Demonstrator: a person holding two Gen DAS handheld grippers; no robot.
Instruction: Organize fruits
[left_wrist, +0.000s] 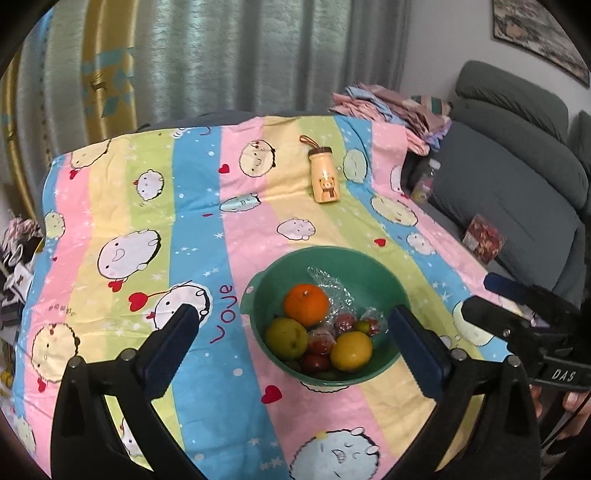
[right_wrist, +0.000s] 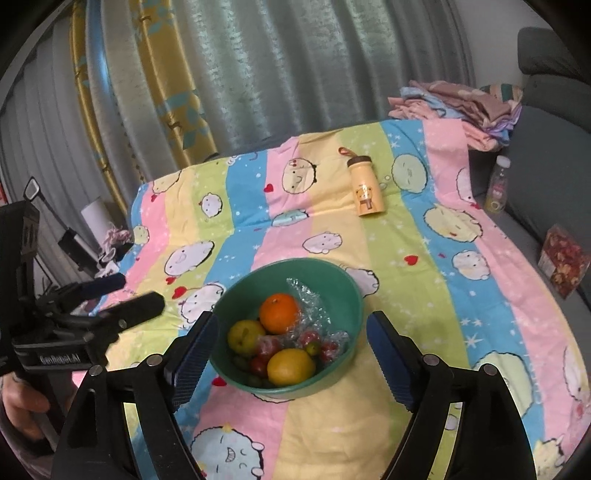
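Looking along the left gripper (left_wrist: 291, 325) in the left wrist view: jaws spread wide, nothing held, blue pads flanking a green bowl (left_wrist: 380, 273) without touching it. Bowl set on a striped cartoon-print cloth (left_wrist: 147, 206) covering the bench. Inside the bowl: an orange (left_wrist: 306, 304) at the top of the heap, a yellow-green apple (left_wrist: 286, 338) at lower left, a lemon (left_wrist: 351, 350) at lower right, several small red fruits (left_wrist: 321, 341) between them, and crumpled clear plastic wrap (left_wrist: 328, 282) against the far wall. Beyond the bowl, well apart, a cream bottle with a brown cap (left_wrist: 324, 175) lying on the cloth. At right edge, the right gripper (left_wrist: 491, 295), jaws parted, empty. Grey sofa (left_wrist: 517, 177) at right, folded fabrics (left_wrist: 391, 107) at the bench's far corner, grey curtain (left_wrist: 240, 55) behind.

Right wrist view: right gripper (right_wrist: 291, 343) open, holding nothing, pads on either side of the same bowl (right_wrist: 332, 273) and clear of its rim. Orange (right_wrist: 279, 313), apple (right_wrist: 245, 336), lemon (right_wrist: 291, 366) and red fruits (right_wrist: 269, 347) heaped within, plastic wrap (right_wrist: 306, 295) beside the orange. Bottle (right_wrist: 365, 186) lying farther back on the cloth (right_wrist: 424, 314). At left, the left gripper (right_wrist: 122, 295), jaws apart, empty, with a hand (right_wrist: 18, 410) on its handle below. A small clear bottle (right_wrist: 498, 184) standing at far right beside the sofa (right_wrist: 546, 155).
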